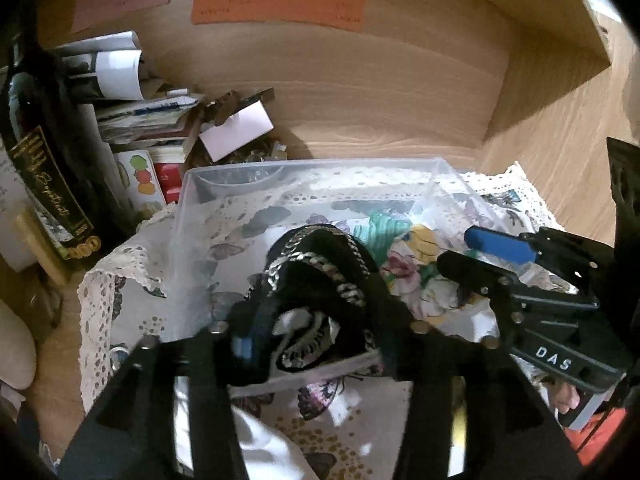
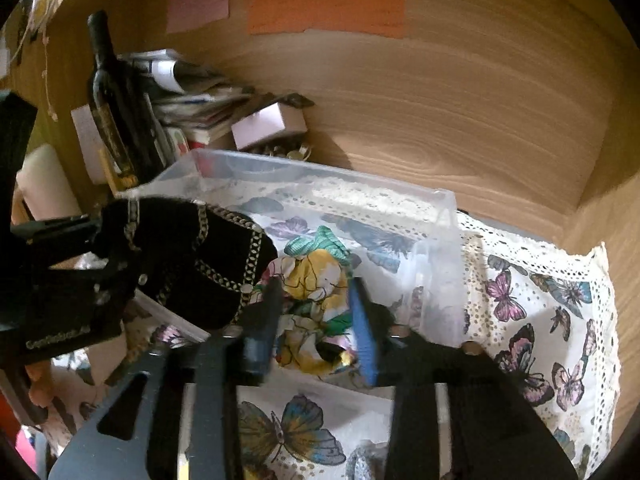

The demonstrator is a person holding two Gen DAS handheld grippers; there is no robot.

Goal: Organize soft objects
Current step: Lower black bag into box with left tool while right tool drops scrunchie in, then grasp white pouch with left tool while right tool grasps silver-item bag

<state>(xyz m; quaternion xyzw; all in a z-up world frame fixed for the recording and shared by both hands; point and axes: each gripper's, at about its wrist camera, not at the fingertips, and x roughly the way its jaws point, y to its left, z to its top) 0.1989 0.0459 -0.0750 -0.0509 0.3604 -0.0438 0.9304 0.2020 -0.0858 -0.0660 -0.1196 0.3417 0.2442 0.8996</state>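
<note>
Black cloth (image 1: 320,280) with a silver chain-link pattern fills the left gripper (image 1: 316,344), whose fingers are clamped on it and hold it over the near rim of a clear plastic box (image 1: 224,184); in the right wrist view the same bundle hangs at the box's left side. Inside the box lies a crumpled floral scarf (image 2: 316,280) (yellow, white and pink, with a green piece at its far edge). The right gripper (image 2: 316,320) sits down in the box with its blue-padded fingers (image 2: 362,328) spread on either side of the scarf, one at each flank; whether the pads touch the fabric I cannot tell. The box stands on a lace-edged cloth printed with butterflies (image 2: 532,300), spread over a wooden desk (image 1: 400,100). Behind the box, at the left, a dark wine bottle (image 2: 108,96) stands upright beside a heap of papers and booklets (image 1: 152,120). Orange (image 2: 326,10), green and pink notes are stuck to the wooden back panel.
</note>
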